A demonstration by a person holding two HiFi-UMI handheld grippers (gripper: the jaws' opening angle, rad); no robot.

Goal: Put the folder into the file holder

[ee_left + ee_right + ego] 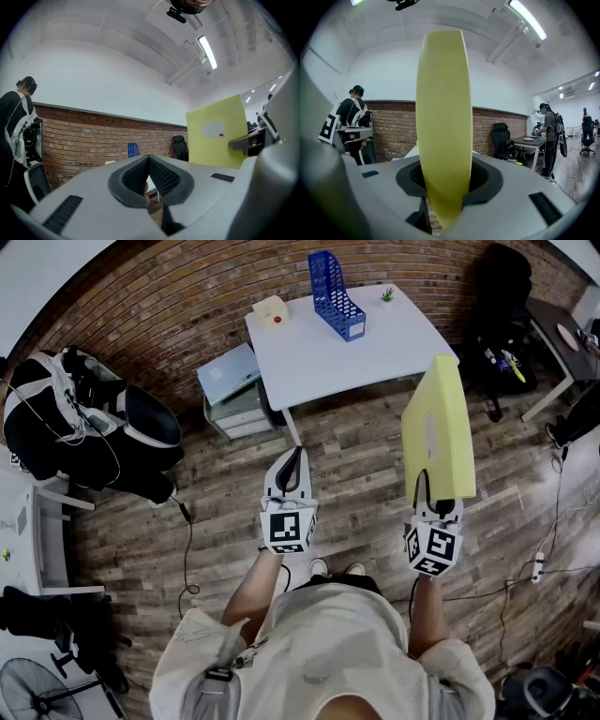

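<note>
- One folder [438, 432] on edge, long axis forward, clamped in right gripper [434, 505].
- Closed, empty: left gripper [292, 454].
- Blue file holder [335, 293] on table [375, 348], well ahead.

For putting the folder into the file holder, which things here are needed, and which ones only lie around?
Needed: yellow folder, held in the right claw; blue file holder on the white table.

Only lying around: small plant, cream box, drawer cabinet, black chair; the left claw is shut and empty.
</note>
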